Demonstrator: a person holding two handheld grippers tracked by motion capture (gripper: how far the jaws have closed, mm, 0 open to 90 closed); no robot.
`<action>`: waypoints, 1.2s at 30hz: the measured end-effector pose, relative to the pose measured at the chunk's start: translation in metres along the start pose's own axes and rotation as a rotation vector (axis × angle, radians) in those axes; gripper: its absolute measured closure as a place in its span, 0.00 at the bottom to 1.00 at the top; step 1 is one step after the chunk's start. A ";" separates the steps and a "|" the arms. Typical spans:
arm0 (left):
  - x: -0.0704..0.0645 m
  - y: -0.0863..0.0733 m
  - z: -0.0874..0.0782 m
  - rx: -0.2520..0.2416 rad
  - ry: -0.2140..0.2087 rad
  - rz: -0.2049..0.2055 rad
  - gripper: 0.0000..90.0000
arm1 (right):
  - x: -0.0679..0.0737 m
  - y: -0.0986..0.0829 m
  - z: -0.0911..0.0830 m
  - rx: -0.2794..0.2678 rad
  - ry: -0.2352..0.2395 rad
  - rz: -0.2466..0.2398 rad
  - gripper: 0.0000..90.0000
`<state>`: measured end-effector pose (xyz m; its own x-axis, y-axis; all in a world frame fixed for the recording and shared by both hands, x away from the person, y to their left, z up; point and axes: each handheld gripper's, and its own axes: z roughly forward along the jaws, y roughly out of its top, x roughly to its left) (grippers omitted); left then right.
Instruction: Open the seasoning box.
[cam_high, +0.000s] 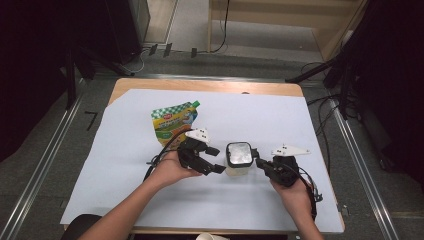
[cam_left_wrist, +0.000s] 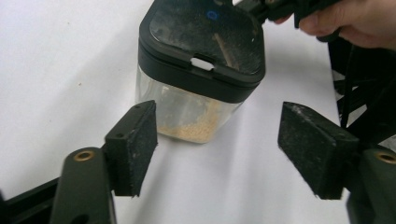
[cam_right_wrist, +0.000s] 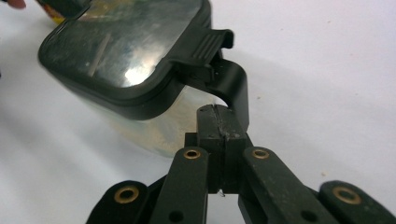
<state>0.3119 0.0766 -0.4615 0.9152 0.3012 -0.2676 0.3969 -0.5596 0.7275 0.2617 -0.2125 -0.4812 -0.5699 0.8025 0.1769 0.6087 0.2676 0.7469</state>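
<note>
The right claw is pinched on the black latch handle of the clear square black-lidded container mid-tabletop, probably unlatching it, so next the spread left claw should brace its body.

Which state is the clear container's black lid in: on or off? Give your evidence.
On. The black lid sits flat over the clear container, its rim wrapping the top edge all round. Whether the latch is locked cannot be told.
</note>
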 end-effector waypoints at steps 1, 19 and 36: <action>0.000 0.000 0.000 0.000 0.000 0.000 0.30 | 0.000 0.000 0.000 0.000 0.000 0.000 1.00; 0.004 0.017 0.022 0.006 0.014 0.051 0.21 | -0.020 0.009 0.003 -0.006 -0.037 0.031 1.00; -0.002 0.021 0.036 -0.004 0.083 0.171 0.18 | -0.020 0.010 0.011 -0.001 -0.036 0.041 1.00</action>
<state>0.3211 0.0371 -0.4687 0.9603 0.2649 -0.0869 0.2357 -0.6052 0.7604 0.2851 -0.2195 -0.4843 -0.5246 0.8312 0.1841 0.6301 0.2337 0.7405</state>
